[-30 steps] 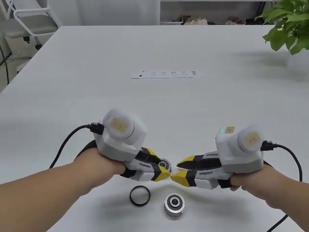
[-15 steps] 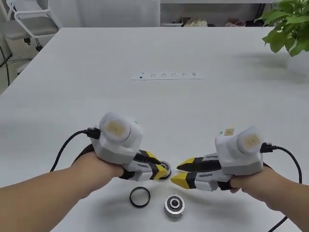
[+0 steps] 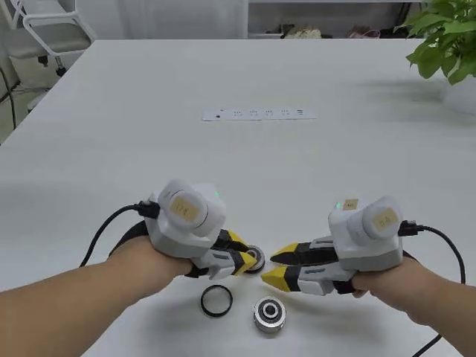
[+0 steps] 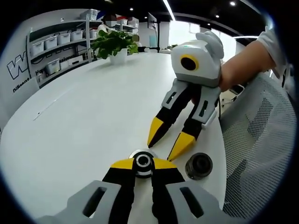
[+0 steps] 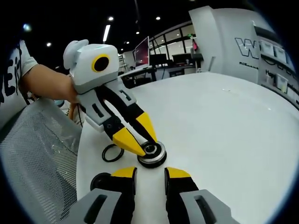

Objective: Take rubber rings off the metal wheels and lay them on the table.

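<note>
My left gripper [image 3: 245, 261] [image 4: 142, 164] is shut on a small metal wheel [image 3: 255, 258] [image 4: 142, 161] [image 5: 152, 153] with a dark band round its rim, held just above the table. My right gripper [image 3: 274, 269] [image 5: 149, 173] stands open, its yellow tips a short way from that wheel and pointing at it. In the left gripper view the right gripper [image 4: 169, 139] comes in from above with its jaws apart. A loose black rubber ring [image 3: 216, 300] [image 5: 112, 152] lies flat on the table below the grippers. Beside it rests a bare metal wheel [image 3: 269, 313] [image 4: 198, 165].
The white table [image 3: 238, 163] stretches far ahead, with a flat power strip [image 3: 258, 114] at its middle. A potted plant [image 3: 446, 41] stands at the far right. Black cables [image 3: 104, 223] trail from both grippers. A mesh chair [image 4: 261, 140] sits at the near edge.
The left gripper has sunk a little and rolled slightly, with the wheel still in it. The right gripper, the ring and the bare wheel keep their places.
</note>
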Demonstrator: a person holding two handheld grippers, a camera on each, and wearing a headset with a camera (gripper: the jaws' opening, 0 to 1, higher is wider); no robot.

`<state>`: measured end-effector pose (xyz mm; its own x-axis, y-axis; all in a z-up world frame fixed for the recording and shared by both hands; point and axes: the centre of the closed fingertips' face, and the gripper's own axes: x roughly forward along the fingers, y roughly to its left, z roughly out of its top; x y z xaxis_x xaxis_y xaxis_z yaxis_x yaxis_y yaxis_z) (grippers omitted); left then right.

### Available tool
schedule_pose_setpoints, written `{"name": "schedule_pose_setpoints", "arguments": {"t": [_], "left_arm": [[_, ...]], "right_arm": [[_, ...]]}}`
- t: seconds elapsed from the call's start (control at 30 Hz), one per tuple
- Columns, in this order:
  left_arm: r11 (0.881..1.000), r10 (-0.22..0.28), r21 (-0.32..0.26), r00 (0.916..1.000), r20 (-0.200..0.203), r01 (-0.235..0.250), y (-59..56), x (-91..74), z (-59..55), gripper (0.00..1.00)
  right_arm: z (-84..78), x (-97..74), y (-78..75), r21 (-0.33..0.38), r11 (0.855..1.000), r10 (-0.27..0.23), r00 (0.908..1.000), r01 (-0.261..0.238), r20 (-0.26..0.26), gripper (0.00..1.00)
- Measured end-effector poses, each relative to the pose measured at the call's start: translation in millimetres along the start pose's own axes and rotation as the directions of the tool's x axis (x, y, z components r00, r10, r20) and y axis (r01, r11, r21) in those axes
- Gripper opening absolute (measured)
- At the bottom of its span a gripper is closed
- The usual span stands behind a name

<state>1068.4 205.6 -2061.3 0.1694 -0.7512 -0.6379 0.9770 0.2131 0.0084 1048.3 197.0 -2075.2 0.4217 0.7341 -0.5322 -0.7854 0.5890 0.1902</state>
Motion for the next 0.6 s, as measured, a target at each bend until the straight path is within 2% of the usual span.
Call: {"name": "schedule_pose_setpoints", "arguments": {"t": [0.6], "left_arm": [[1.000, 0.021, -0.009, 0.9997, 0.009, -0.021, -0.2, -0.6, -0.5, 0.07]], "right_arm": [[9.1, 11.6, -0.8, -0.046, 0.998, -0.038, 0.9989, 0.039, 0.027, 0.24]]}}
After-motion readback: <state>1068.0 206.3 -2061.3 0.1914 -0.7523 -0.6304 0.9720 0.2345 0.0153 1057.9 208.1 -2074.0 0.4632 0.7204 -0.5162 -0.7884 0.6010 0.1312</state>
